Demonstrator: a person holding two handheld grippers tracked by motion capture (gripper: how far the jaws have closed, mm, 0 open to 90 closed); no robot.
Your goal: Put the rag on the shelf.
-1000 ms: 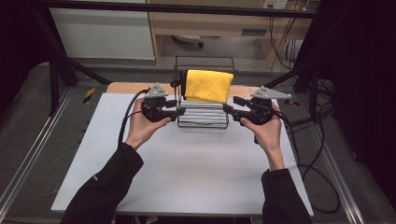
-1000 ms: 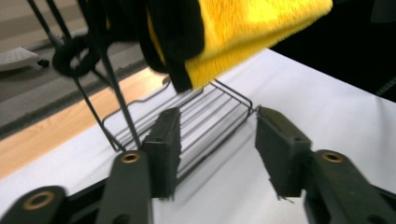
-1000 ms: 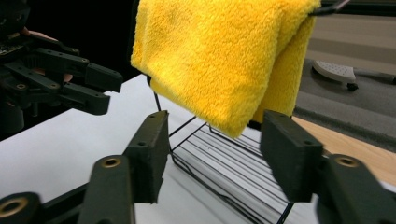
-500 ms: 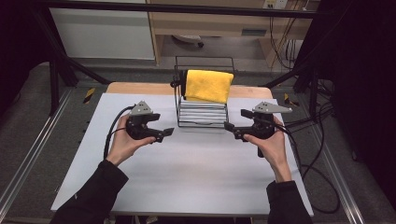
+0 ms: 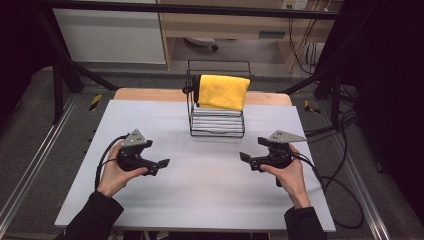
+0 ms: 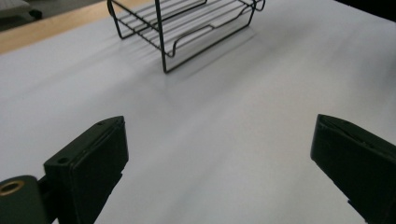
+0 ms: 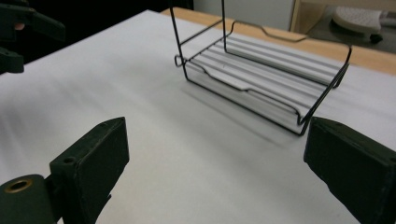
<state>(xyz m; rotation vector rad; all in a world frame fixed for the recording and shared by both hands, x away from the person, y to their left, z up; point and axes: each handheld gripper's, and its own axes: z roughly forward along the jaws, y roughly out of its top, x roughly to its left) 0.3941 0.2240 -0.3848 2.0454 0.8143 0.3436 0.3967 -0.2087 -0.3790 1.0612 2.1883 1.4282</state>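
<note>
white table top (image 5: 200,200) is the biggest thing here, w/ a wood strip at its far edge. black wire rack (image 5: 217,107) stands on it near the far side, in the middle. yellow cloth (image 5: 223,91) hangs folded over the rack's top bar, so it's up on the rack, not on the table. left gripper (image 5: 161,163) is well apart from the rack, on the near-left side of it. right gripper (image 5: 244,157) is well apart too, on the near-right side of the rack. both point in at each other across bare table.

jaws on both have just been opening & now stand wide, w/ nothing between them. in the left gripper view & right gripper view just table shows in the gaps.

my guess: the cloth job looks done, hands are backing off to rest. if more is needed, next move = go back to the rack, line up both open grippers on the cloth edges, then squeeze.
</note>
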